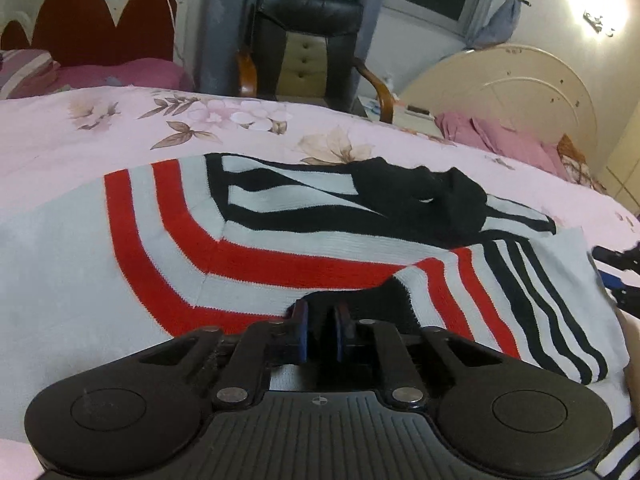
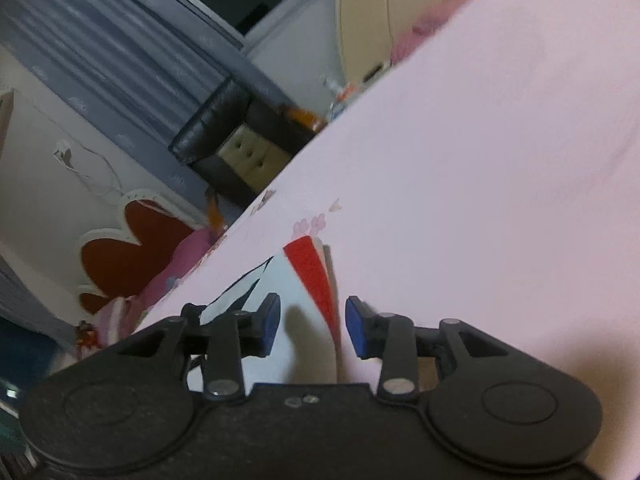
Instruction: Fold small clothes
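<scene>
A small knit sweater (image 1: 80, 248), pale grey with red and black stripes and a black collar, lies spread on the pink floral bedsheet (image 1: 80, 128). My left gripper (image 1: 322, 316) is shut on a dark fold of the sweater at its near edge. My right gripper (image 2: 312, 322) is open, low over the sweater's edge (image 2: 308, 268), with the red-striped hem between its blue pads (image 2: 356, 328). Part of the right gripper shows at the right edge of the left wrist view (image 1: 618, 264).
A black office chair (image 1: 308, 44) stands behind the bed, in front of blue-grey curtains (image 1: 224, 20). A red and white headboard (image 1: 92, 20) is at the left, a cream headboard (image 1: 520, 88) with pink pillows at the right.
</scene>
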